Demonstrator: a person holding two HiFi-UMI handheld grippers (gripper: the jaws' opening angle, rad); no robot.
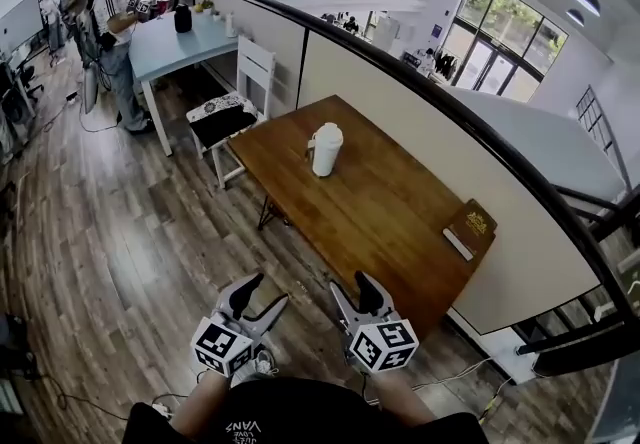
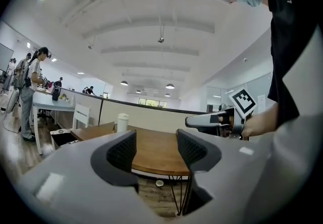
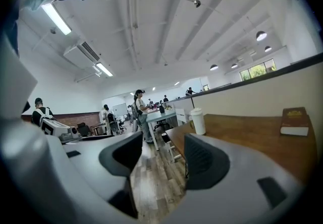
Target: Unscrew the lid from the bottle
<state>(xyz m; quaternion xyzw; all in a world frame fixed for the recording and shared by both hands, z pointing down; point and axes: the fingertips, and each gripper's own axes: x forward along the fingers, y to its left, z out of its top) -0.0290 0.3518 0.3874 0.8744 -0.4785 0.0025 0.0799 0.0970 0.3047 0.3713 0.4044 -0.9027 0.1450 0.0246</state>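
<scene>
A white bottle [image 1: 326,149] with its lid on stands upright on the wooden table [image 1: 380,222], toward the far end. It shows small in the left gripper view as the bottle [image 2: 122,122] and in the right gripper view as the bottle [image 3: 197,120]. My left gripper [image 1: 266,294] and right gripper [image 1: 347,287] are held close to my body, off the table's near edge and far from the bottle. Both are open with nothing between the jaws. The left gripper [image 2: 155,150] sees the right gripper [image 2: 198,121] beside it. The right gripper [image 3: 162,160] points toward the table's end.
A brown book [image 1: 470,228] lies at the table's right corner. A white chair [image 1: 235,112] stands at the far end. A curved partition [image 1: 440,142] runs behind the table. People stand at a light blue desk [image 1: 170,44] at the far left. Cables [image 1: 470,372] lie on the wood floor.
</scene>
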